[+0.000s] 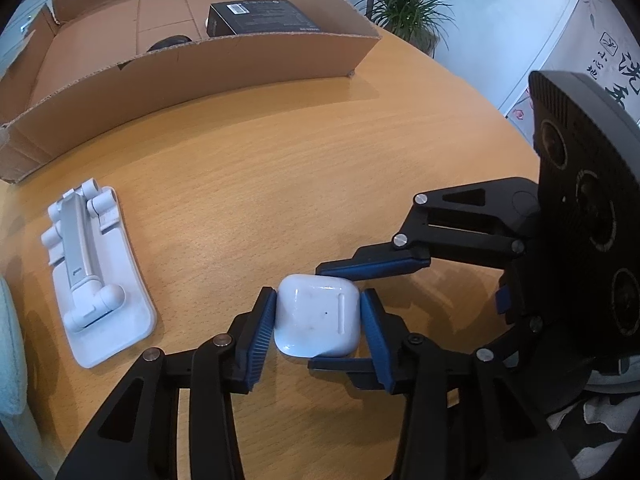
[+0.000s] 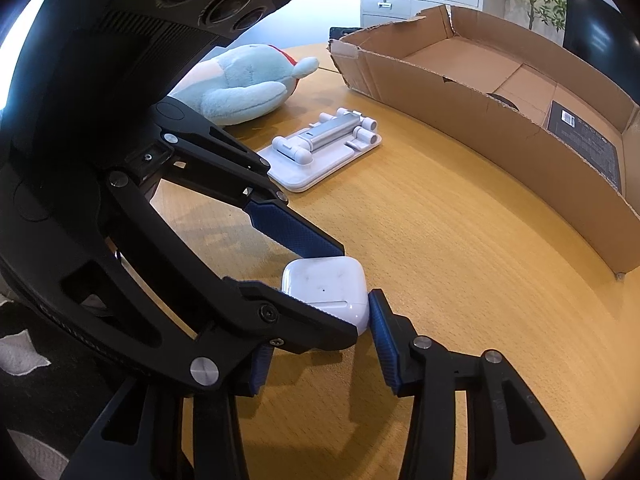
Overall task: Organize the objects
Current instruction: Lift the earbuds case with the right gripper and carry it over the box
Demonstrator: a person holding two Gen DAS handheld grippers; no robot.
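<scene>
Holding a black package (image 1: 260, 16), cardboard box (image 1: 200, 76) beside earbud case (image 1: 316, 320)

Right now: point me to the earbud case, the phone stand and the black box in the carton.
earbud case (image 1: 316, 322): left wrist view, middle of its white top face.
phone stand (image 2: 320, 152): right wrist view, flat white base plate.
black box (image 1: 262, 16): left wrist view, printed top face, inside the cardboard carton (image 1: 200, 72).

Two black hand-held grippers with blue pads

The left gripper (image 1: 318, 322) and right gripper (image 2: 318, 342) have black linkage arms with triangular cut-outs, silver round screws at the joints, ribbed blue fingertips (image 1: 376, 332).
</scene>
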